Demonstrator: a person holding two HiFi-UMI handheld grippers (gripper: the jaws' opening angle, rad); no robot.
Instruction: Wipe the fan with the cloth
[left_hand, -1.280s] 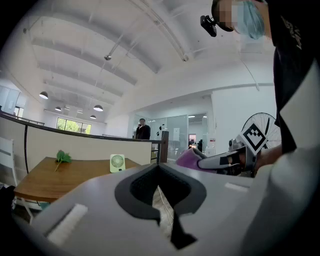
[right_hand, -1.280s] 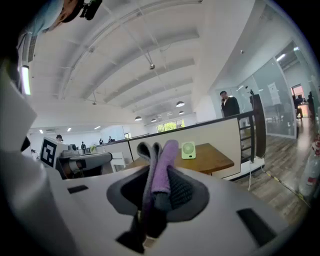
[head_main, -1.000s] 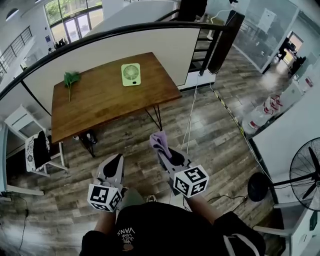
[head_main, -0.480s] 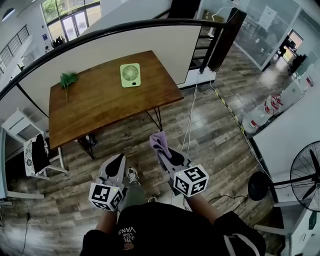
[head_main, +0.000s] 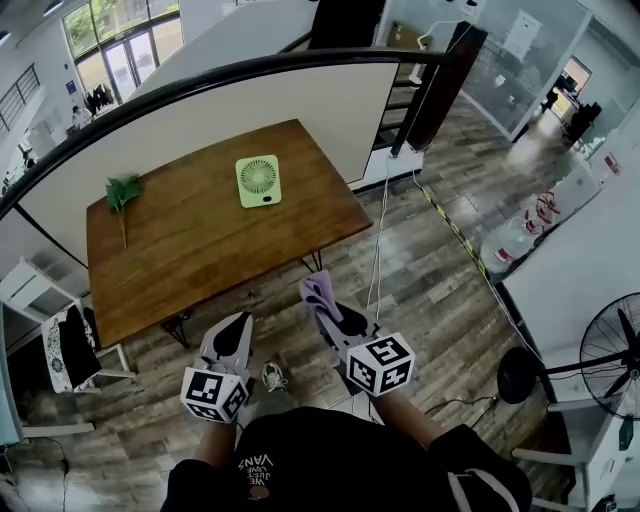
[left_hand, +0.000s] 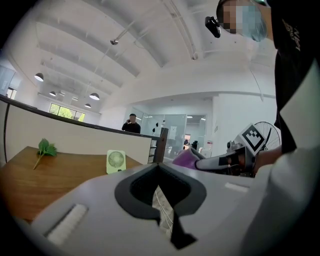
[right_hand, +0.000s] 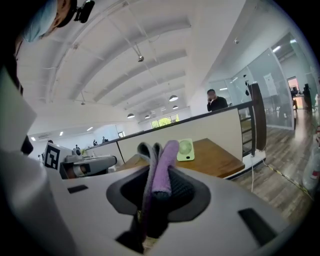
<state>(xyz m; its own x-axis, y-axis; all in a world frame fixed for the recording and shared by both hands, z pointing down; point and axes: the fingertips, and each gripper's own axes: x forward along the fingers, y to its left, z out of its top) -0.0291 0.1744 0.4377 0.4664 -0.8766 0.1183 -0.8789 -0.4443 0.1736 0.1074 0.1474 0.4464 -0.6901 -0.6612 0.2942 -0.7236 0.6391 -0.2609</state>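
Note:
A small light-green fan (head_main: 258, 181) stands upright on the far half of the wooden table (head_main: 190, 250), well ahead of both grippers. It also shows in the left gripper view as the fan (left_hand: 116, 161) and in the right gripper view as the fan (right_hand: 185, 149). My right gripper (head_main: 325, 305) is shut on a folded purple cloth (head_main: 320, 293), which sticks up between the jaws as the cloth (right_hand: 161, 170). My left gripper (head_main: 236, 328) is shut with nothing in it. Both hang over the wood floor, short of the table's near edge.
A green leafy sprig (head_main: 120, 192) lies at the table's left end. A white chair (head_main: 60, 345) stands left of the table, and a curved white partition (head_main: 200, 110) lies behind it. A cable (head_main: 380, 250) runs across the floor. Water bottles (head_main: 515, 240) and a big standing fan (head_main: 610, 350) are to the right.
The table and fan have come closer and lower in the head view as the person walks toward them. Both grippers keep their pose, and the cloth stays in the right one.

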